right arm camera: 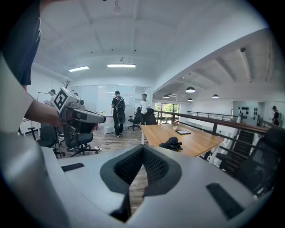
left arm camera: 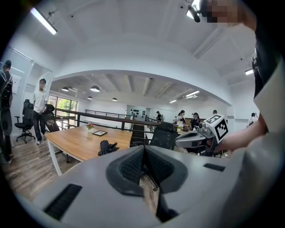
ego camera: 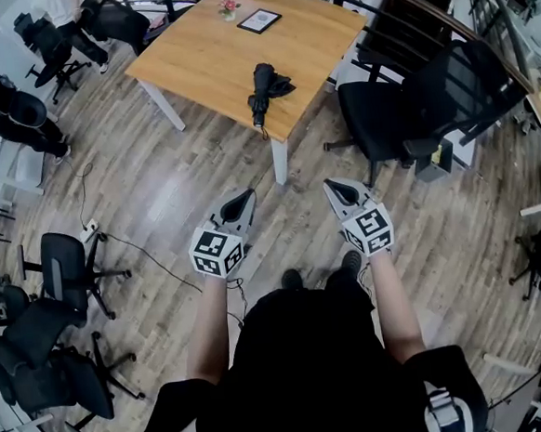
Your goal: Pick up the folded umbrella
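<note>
The umbrella (ego camera: pixel 263 92) beyond the fingertips (ego camera: pixel 244 200) is black, on a pale wood table (ego camera: pixel 202 62). The left gripper (ego camera: pixel 247 194) and right gripper (ego camera: pixel 330 184) are grey with black-and-white patterned cubes (ego camera: pixel 217 252), over a grey-brown plank floor (ego camera: pixel 157 191).

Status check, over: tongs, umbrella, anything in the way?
Left tongs shut, empty. Right tongs shut, empty. Folded umbrella lying on table, untouched. Nothing in the way.

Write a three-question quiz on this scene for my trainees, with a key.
1. True or false: the umbrella lies on the table, touched by neither gripper.
2. Choose: the left gripper and right gripper are A) both shut, B) both open, C) one shut, one open.
3. What colour is the umbrella?
Key: 1 true; 2 A; 3 black.
</note>
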Tool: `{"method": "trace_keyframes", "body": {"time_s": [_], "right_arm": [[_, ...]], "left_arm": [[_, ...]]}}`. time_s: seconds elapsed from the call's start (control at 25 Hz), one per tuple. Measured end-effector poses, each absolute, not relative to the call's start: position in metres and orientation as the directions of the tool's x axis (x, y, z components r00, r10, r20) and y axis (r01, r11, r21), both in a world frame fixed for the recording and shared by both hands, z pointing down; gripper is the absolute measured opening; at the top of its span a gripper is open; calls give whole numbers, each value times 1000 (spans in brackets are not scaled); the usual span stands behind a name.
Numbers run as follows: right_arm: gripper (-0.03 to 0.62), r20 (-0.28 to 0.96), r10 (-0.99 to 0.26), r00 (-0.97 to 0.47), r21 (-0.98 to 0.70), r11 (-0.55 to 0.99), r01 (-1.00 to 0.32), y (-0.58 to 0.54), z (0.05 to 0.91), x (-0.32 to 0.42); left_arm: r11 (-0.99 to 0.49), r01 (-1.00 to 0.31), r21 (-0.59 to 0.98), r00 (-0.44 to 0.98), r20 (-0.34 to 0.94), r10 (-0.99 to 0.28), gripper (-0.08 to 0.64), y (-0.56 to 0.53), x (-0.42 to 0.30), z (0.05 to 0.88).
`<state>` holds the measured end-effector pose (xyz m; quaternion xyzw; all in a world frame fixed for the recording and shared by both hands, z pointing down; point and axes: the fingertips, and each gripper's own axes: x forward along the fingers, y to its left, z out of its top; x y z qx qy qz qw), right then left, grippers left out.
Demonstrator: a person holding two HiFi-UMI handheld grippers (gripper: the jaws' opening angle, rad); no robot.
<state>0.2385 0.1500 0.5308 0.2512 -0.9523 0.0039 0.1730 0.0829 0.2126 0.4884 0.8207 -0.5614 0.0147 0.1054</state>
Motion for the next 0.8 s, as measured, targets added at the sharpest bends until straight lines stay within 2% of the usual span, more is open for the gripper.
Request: {"method": "trace_keyframes", "body": {"time_s": [0.32, 0.48, 0.56, 0.68, 0.8], "right_arm": [[20, 321, -470, -822, 73, 878, -473, 147, 530, 232], [112, 313, -477, -821, 85, 875, -476, 141, 529, 228], [178, 311, -486, -817, 87, 870, -485, 138, 526, 227], [257, 314, -497, -809, 88, 864, -496, 134, 530, 227], [285, 314, -505, -804, 84, 859, -506, 133, 529, 226]], "left_arm": [[-334, -931, 146, 354, 142, -924, 25, 208, 78, 489], [-331, -931, 152, 351, 132, -927, 38, 203, 72, 487], [-334, -928, 164, 356, 130, -926, 142, 201, 70, 488], [-336, -927, 164, 358, 133, -924, 178, 200, 68, 488], [-339, -927, 161, 360, 133, -923, 213, 199, 67, 489]]}}
